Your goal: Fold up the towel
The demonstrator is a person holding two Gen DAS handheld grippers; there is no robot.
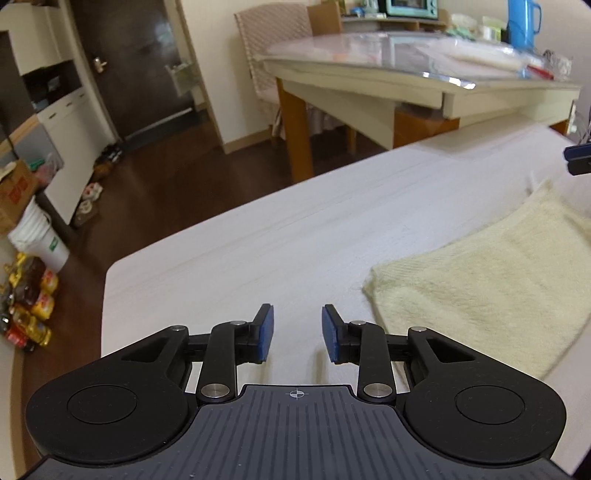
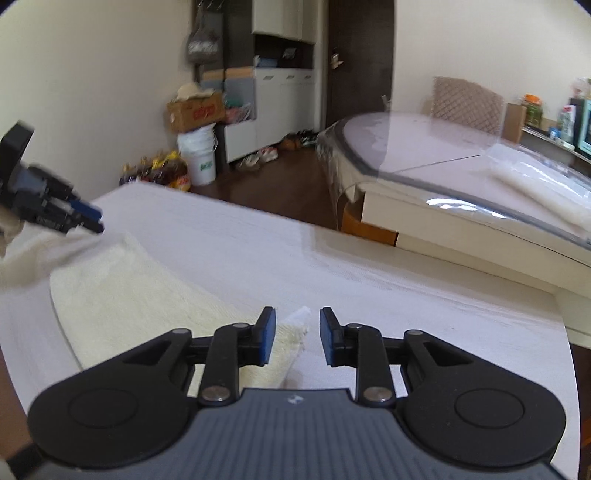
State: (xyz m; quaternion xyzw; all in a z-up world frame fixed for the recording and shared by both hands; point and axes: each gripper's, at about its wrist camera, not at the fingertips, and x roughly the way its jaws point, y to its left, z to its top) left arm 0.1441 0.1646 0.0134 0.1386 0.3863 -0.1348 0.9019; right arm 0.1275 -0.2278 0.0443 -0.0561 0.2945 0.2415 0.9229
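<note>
A pale yellow towel (image 1: 491, 280) lies folded on the white tabletop (image 1: 280, 236), to the right of my left gripper (image 1: 297, 332). That gripper hovers over bare table, open, with nothing between its blue pads. In the right wrist view the same towel (image 2: 129, 295) spreads to the left, and one of its corners (image 2: 295, 325) lies below the gap of my right gripper (image 2: 297, 334), which is open and apart from the cloth. The left gripper (image 2: 83, 219) shows blurred at the towel's far left corner. The right gripper's tip (image 1: 578, 158) peeks in at the right edge of the left wrist view.
A second table (image 1: 406, 81) under clear plastic stands beyond the work table, with a blue jug (image 1: 522, 22) and clutter on it. A chair (image 1: 269, 48) stands behind it. On the floor are a white bucket (image 2: 199, 158), a cardboard box (image 2: 195, 110), bottles and shoes.
</note>
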